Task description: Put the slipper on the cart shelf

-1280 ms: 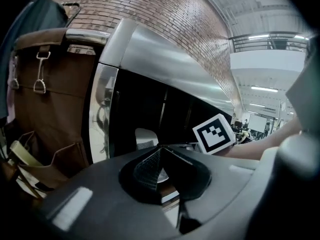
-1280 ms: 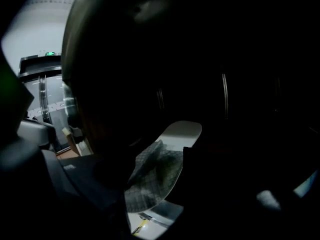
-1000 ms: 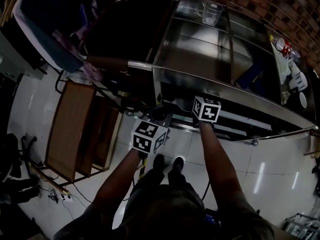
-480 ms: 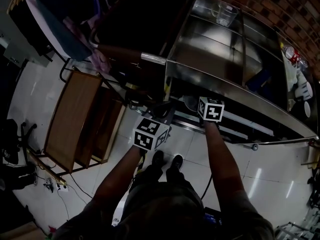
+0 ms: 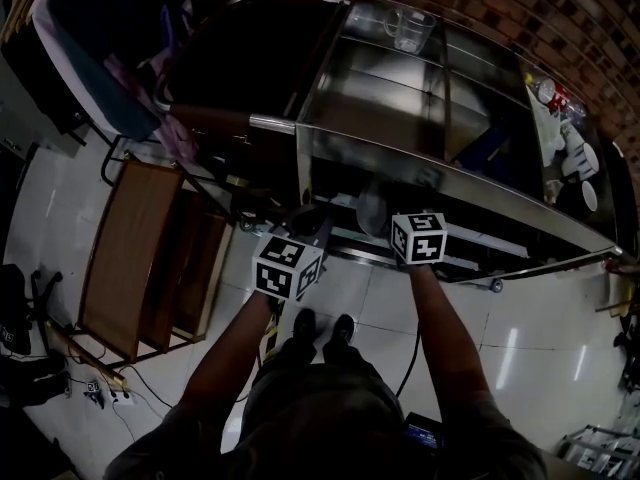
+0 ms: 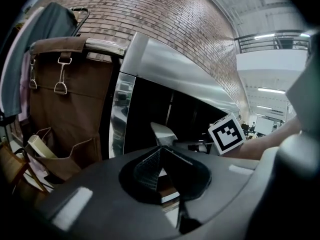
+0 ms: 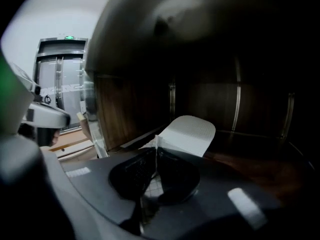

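A pale grey slipper (image 7: 187, 133) lies flat on the dark lower shelf of the steel cart (image 5: 430, 173). It also shows as a dim grey shape (image 5: 372, 211) under the cart's top in the head view. My right gripper (image 7: 156, 145) is shut, its tips just short of the slipper's near edge with nothing between them. Its marker cube (image 5: 418, 238) sits at the shelf's front. My left gripper (image 6: 160, 151) is shut and empty, to the left of the right one, pointing at the cart's end; its cube (image 5: 288, 266) is over the floor.
A brown bag (image 6: 65, 99) hangs from the cart's handle on the left. A wooden bench (image 5: 130, 258) stands left of the person's feet (image 5: 322, 326). A clear jug (image 5: 410, 28) sits on the cart's top. Cables (image 5: 110, 393) trail on the tiled floor.
The head view swayed right, then back. Both cubes stay at the cart's lower shelf; the right one sits slightly nearer the person than a second ago.
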{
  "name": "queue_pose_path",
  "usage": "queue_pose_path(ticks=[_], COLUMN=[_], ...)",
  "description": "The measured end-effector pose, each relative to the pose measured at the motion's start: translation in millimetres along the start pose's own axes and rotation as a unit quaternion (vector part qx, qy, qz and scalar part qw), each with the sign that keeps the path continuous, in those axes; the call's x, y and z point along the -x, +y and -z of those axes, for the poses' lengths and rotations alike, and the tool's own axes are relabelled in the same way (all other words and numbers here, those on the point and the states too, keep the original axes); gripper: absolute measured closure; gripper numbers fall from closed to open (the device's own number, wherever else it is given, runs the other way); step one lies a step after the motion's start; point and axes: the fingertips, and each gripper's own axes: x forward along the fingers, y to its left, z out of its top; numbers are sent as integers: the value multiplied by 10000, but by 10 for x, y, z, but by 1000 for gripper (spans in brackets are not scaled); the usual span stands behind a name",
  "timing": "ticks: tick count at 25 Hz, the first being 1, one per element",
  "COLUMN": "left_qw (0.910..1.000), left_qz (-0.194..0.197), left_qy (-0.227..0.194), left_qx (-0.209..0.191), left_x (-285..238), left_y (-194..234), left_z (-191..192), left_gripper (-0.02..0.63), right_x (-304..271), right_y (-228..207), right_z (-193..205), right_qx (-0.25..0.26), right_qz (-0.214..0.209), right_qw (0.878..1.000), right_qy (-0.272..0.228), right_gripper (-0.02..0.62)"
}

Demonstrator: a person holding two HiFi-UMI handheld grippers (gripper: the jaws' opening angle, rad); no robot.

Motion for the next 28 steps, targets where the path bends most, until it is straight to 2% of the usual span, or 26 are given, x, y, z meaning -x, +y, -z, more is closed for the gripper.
queue_pose_path(ticks=[10, 17, 22, 28], left_qw=[9993, 9990, 9994, 9968], left_qz=[321, 302, 24, -645], left_qy=[-68, -191, -295, -481], left_qx=[-194, -254, -180, -31], left_x=[-174, -202, -49, 326], left_y=[-341, -464, -363, -113], left_z=[-129, -273, -320, -296], left_gripper=[600, 598, 600, 600], right_x=[792, 1100, 1134, 1117], right_y=[-74, -54, 194, 538], right_z=[-167, -219, -265, -311], right_qx=[309, 321, 449, 731], right_qz=[-177, -339, -741, -1358], right_qw=[9990, 9982, 9956, 9875], right_qy=[-273, -378, -357, -308], right_gripper=[588, 588, 588, 588])
